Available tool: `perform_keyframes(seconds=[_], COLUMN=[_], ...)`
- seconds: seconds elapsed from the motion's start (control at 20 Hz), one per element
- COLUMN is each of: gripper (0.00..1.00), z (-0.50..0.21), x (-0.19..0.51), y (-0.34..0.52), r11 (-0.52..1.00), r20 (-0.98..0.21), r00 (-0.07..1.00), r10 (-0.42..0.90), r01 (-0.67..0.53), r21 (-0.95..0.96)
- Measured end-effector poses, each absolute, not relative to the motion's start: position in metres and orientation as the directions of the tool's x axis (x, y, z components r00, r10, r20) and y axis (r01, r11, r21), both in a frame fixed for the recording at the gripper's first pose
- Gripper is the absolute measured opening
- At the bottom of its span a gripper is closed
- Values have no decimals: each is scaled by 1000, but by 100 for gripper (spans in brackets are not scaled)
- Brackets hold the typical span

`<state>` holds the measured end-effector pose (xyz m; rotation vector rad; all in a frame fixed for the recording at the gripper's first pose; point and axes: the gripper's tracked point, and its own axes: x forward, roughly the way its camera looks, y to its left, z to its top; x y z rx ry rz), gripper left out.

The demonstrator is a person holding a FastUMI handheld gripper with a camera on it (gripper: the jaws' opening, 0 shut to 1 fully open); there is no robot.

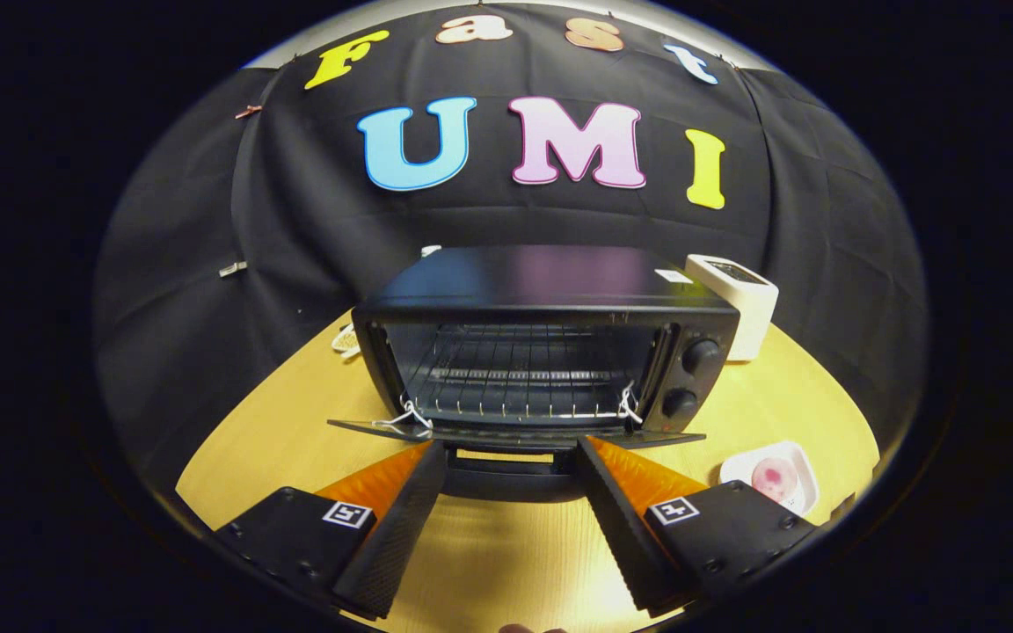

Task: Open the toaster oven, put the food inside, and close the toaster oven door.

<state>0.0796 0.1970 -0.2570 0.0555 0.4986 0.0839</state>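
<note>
A black toaster oven stands on the wooden table straight ahead. Its door hangs down flat and open, with the handle at the front edge. The wire rack inside is bare. My gripper is open, its fingertips on either side of the door handle and just under the door's edge, pressing on nothing. The food, a pink round piece, lies in a small white dish on the table to the right of my right finger.
A white box-shaped device stands right behind the oven's right corner. Two knobs sit on the oven's right front panel. A small pale object lies behind the oven's left side. Black cloth walls close the table at the back.
</note>
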Motion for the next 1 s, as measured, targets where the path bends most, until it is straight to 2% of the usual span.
perform_keyframes(seconds=[0.3,0.45,0.7,1.0], gripper=[98,98,98,98], z=[-317,-330,-305,-270], x=[39,13,-29,-26], y=[186,171,116,6], r11=[994,994,989,996], r20=[-643,-677,-692,-706], r00=[759,728,708,706], r10=[106,113,140,60], r01=[-71,-84,-127,3], r21=[79,75,70,88])
